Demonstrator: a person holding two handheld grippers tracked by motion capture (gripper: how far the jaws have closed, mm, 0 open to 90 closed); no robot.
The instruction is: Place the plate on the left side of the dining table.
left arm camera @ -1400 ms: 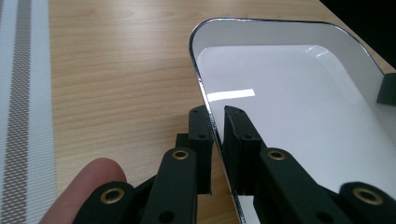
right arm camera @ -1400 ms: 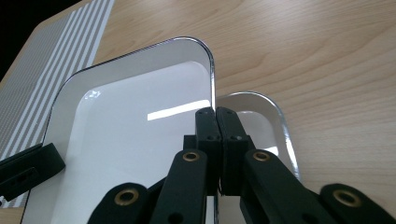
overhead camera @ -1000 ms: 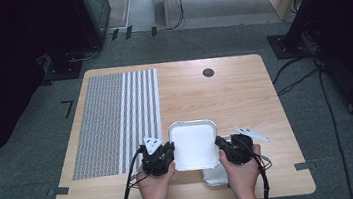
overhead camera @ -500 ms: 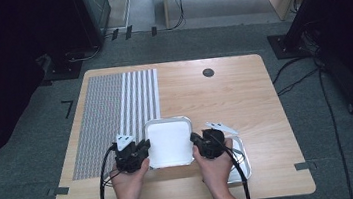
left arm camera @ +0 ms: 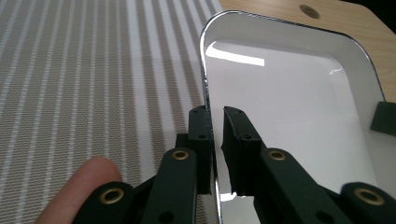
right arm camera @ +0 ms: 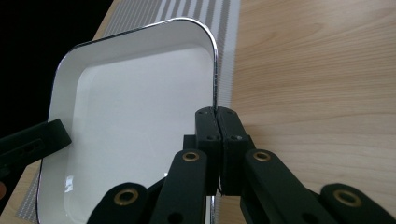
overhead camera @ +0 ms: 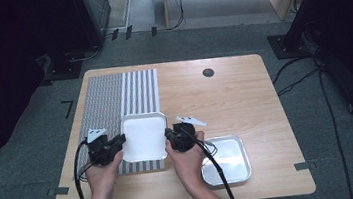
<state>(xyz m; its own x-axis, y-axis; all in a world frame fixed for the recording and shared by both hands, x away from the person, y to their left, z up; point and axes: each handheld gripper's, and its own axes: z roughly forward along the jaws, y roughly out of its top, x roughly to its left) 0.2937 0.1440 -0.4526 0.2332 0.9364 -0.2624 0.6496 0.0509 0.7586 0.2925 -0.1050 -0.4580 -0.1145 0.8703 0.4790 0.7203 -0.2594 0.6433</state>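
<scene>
**High view: white tray carried left, now over the striped mat**

High view, vs. a sec ago: the white enamel rectangular tray with a dark rim [overhead camera: 143,136] was sitting over the silver metal rectangular tray [overhead camera: 225,159] near the table's front edge. Both hands have since slid it leftward across the light wooden table [overhead camera: 234,93]. Now it's over the grey-and-white striped woven mat [overhead camera: 113,94], at the mat's near right part, and the silver tray is fully uncovered, apart from it, just right of the right forearm.

Grip unchanged through the move:
- Left gripper [overhead camera: 119,143] clamped on the white tray's left rim. In the left gripper view the rim [left arm camera: 205,93] runs between the two black jaws, pinched there w/ a sliver of gap left for the metal edge.
- Right gripper [overhead camera: 171,135] clamped on the right rim; in the right gripper view the jaws are pressed together on the rim [right arm camera: 215,70], no gap visible.

In the right gripper view the tray looks tilted/lifted a bit off the surface; can't tell from above whether it's touching the mat yet.

Read on the work: the two trays are now separated, and the white one looks to be headed for the mat. Probably near the end of the carry; what's left is to lower it flat and let go on both sides. Risk: uneven release could tip it, since it's held only by thin rims.
</scene>
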